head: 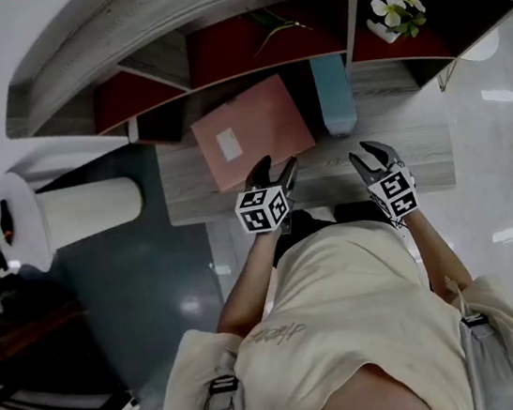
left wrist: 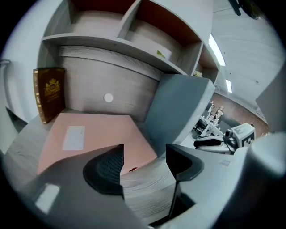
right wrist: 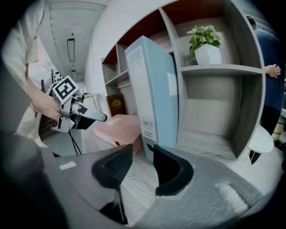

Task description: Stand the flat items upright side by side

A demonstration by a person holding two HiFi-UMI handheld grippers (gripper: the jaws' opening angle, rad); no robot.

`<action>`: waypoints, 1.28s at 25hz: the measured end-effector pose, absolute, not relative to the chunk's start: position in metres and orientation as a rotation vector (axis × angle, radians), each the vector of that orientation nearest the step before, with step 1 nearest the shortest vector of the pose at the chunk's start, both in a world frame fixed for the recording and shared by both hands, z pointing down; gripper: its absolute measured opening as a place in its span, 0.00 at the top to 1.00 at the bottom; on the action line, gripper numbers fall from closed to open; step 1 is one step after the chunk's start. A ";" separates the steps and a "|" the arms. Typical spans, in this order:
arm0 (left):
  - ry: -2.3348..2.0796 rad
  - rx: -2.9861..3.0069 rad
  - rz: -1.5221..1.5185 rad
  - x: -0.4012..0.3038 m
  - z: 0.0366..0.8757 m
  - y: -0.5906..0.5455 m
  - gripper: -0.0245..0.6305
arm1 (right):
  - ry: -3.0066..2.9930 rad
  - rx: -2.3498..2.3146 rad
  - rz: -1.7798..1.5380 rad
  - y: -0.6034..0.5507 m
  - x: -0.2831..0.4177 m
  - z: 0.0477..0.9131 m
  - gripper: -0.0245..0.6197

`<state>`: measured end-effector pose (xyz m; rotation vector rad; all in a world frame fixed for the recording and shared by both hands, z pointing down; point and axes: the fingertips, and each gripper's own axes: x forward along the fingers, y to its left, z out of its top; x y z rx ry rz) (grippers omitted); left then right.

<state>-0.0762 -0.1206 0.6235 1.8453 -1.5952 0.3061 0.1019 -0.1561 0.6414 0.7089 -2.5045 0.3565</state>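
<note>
A pink binder (head: 251,132) lies flat on the wooden desk (head: 418,143), its near corner just ahead of my left gripper (head: 273,170). That gripper is open with nothing between its jaws. In the left gripper view (left wrist: 144,159) the pink binder (left wrist: 89,134) lies ahead to the left. A light blue binder (head: 334,94) stands upright to the right of the pink one. My right gripper (head: 367,150) is open and empty, close in front of the blue binder (right wrist: 154,94), whose spine faces its jaws (right wrist: 142,163). The pink binder (right wrist: 118,127) shows to the left there.
A shelf unit with red-backed compartments (head: 216,49) rises behind the desk. A white pot of flowers (head: 397,9) stands in its right compartment. A brown book (left wrist: 49,91) stands upright at the desk's back left. A white cylinder (head: 69,216) is left of the desk.
</note>
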 end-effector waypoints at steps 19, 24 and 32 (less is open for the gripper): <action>-1.582 1.608 0.326 -0.266 0.696 -0.028 0.50 | -2.127 0.582 0.284 -0.152 -0.034 0.723 0.37; -1.409 1.704 0.338 -0.257 0.708 -0.023 0.50 | -2.075 0.641 0.389 -0.150 -0.029 0.744 0.34; -1.250 1.833 0.457 -0.247 0.712 -0.025 0.49 | -2.024 0.673 0.363 -0.157 -0.032 0.750 0.34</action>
